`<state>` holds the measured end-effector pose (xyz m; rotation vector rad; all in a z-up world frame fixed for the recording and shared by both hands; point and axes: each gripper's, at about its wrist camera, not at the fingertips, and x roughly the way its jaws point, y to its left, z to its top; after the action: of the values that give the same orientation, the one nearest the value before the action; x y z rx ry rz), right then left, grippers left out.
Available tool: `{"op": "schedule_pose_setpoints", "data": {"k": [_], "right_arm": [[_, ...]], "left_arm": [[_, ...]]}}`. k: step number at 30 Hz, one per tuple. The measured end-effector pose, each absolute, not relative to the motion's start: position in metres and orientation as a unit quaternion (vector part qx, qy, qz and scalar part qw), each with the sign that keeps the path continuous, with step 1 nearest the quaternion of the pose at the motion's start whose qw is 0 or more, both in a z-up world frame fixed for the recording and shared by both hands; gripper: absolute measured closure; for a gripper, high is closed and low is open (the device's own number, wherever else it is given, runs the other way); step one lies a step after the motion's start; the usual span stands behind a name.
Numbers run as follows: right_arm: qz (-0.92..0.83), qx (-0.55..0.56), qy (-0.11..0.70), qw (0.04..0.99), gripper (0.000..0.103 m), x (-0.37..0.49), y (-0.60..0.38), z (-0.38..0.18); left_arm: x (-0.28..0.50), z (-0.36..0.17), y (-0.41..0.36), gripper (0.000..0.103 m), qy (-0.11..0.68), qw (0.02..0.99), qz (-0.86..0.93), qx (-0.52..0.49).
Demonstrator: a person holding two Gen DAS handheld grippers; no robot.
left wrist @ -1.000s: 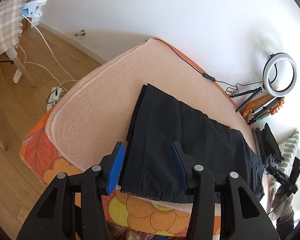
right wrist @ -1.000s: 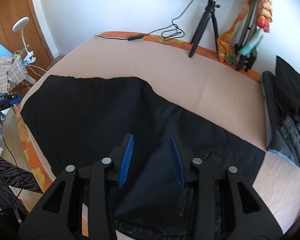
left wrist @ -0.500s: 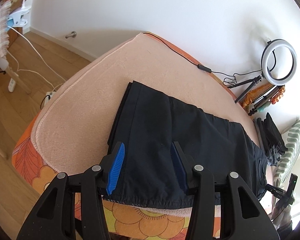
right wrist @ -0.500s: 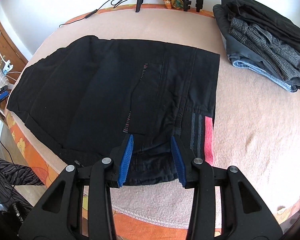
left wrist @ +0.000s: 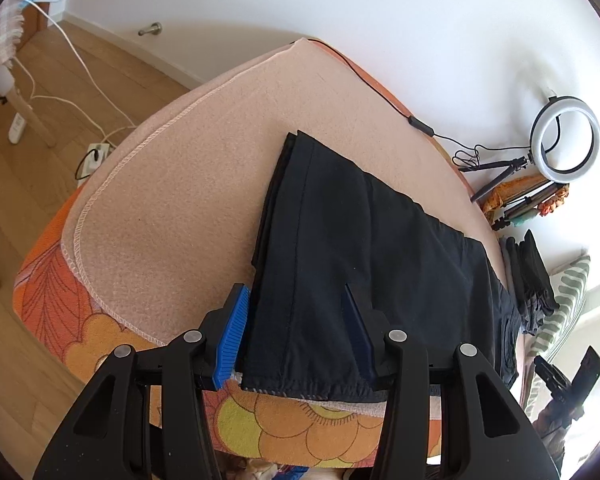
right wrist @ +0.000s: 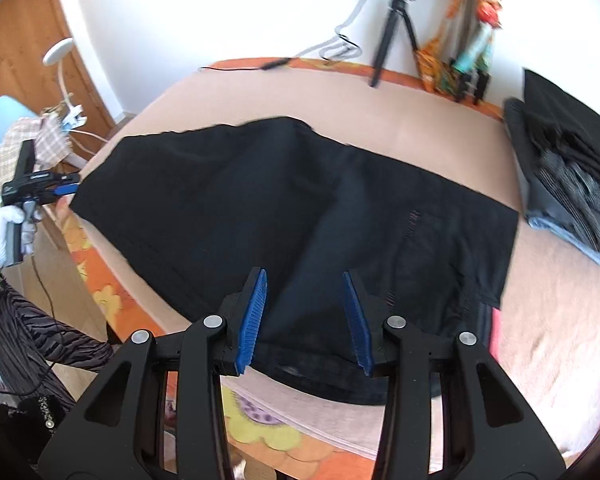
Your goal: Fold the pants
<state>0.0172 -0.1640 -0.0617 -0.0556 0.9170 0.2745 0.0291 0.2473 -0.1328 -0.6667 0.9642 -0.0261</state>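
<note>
Black pants point(left wrist: 372, 256) lie flat on a peach blanket point(left wrist: 188, 200) — legs doubled over, hem end just ahead of the left gripper point(left wrist: 296, 332), whose blue-padded jaws stand apart and empty. The right gripper point(right wrist: 306, 316), likewise spread wide, hovers over the waistband end — a stack of folded clothes point(right wrist: 568, 188) beyond it to its right.
</note>
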Motion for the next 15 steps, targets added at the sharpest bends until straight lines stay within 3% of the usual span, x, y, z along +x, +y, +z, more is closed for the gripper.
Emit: {"op": "schedule_pose_setpoints", "data": {"k": [8, 15], "right_arm": [[0.284, -0.079, 0.402, 0.867, 0.062, 0.023, -0.013, -0.045], [0.352, -0.120, 0.407, 0.834, 0.062, 0.031, 0.091, -0.075]], "left_arm": [[0.049, -0.144, 0.267, 0.057, 0.459, 0.816, -0.049, -0.348], [0.046, -0.143, 0.270, 0.057, 0.453, 0.799, -0.090, -0.386]]}}
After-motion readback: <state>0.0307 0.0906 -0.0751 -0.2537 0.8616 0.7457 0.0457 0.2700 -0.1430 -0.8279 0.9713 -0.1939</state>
